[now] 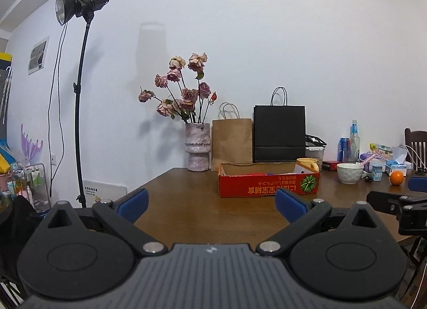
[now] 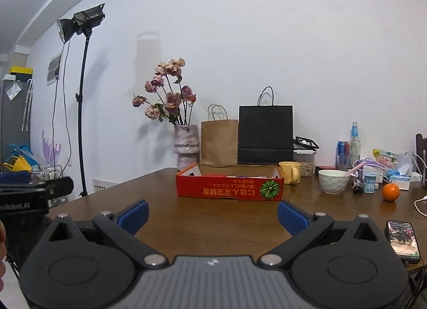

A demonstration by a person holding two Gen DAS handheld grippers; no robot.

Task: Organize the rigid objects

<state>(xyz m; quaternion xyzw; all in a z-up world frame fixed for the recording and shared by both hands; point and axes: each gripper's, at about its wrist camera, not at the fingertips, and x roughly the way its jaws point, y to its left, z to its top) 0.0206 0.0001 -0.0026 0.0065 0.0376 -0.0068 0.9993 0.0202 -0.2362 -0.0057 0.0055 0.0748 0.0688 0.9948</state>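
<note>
A red cardboard box (image 1: pixel 268 185) (image 2: pixel 229 185) with a pumpkin picture sits open on the brown table (image 1: pixel 202 197) (image 2: pixel 208 213), with small items inside, mostly hidden. A yellow mug (image 2: pixel 290 172) stands at its right end, also seen in the left wrist view (image 1: pixel 308 163). A white bowl (image 2: pixel 333 181) (image 1: pixel 349 173) and an orange (image 2: pixel 390 192) (image 1: pixel 396 177) lie further right. My left gripper (image 1: pixel 212 206) is open and empty above the near table edge. My right gripper (image 2: pixel 213 214) is open and empty, short of the box.
A vase of dried roses (image 2: pixel 186 146), a brown paper bag (image 2: pixel 219 141) and a black bag (image 2: pixel 265 134) stand along the wall. Bottles, cans and packets (image 2: pixel 373 165) crowd the back right. A phone (image 2: pixel 403 238) lies at the near right. A light stand (image 2: pixel 81 111) stands left.
</note>
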